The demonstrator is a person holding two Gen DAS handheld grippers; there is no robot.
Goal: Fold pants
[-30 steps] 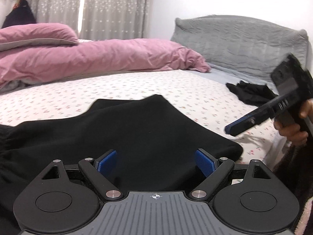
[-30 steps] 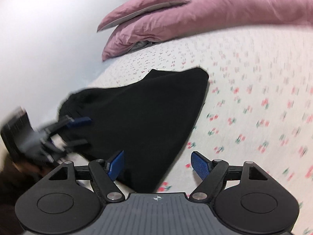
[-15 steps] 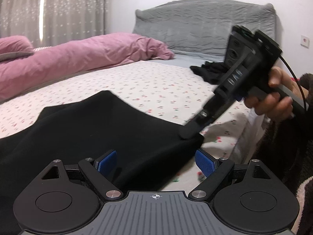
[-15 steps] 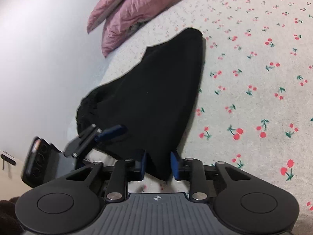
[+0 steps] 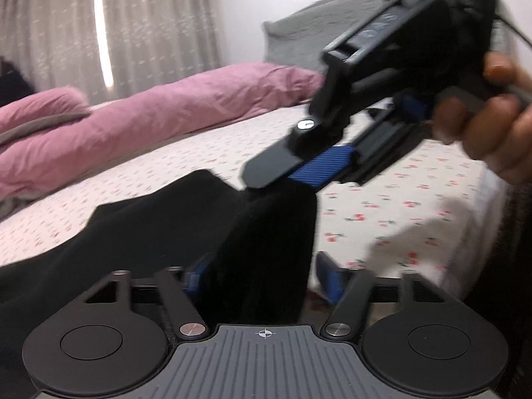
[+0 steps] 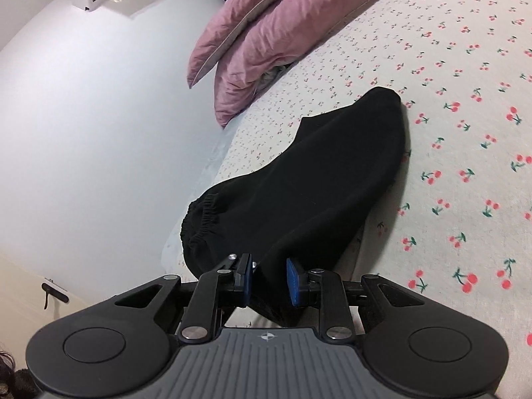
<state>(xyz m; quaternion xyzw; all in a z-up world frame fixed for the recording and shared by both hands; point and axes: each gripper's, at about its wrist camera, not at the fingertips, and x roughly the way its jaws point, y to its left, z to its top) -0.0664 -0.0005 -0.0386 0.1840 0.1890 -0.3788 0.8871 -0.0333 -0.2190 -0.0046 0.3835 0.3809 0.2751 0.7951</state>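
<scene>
Black pants (image 6: 332,173) lie on the cherry-print bed sheet (image 6: 465,133), elastic waistband at the near left. My right gripper (image 6: 269,279) is shut on a leg end of the pants and holds it lifted off the sheet. In the left wrist view the right gripper (image 5: 292,166) hangs above with the black cloth (image 5: 276,232) drooping from it. My left gripper (image 5: 262,276) is open, and the hanging cloth passes between its blue fingertips (image 5: 327,277) without being pinched.
A pink duvet (image 5: 149,116) and pink pillow (image 6: 266,23) lie along the far side of the bed. A grey padded headboard (image 5: 292,33) stands behind. A white wall (image 6: 83,116) runs along the bed's left edge. A hand (image 5: 492,119) holds the right gripper.
My right gripper has closed on the leg end and raised it off the sheet, toward my left gripper. The lifted cloth now hangs between my open left fingers.
</scene>
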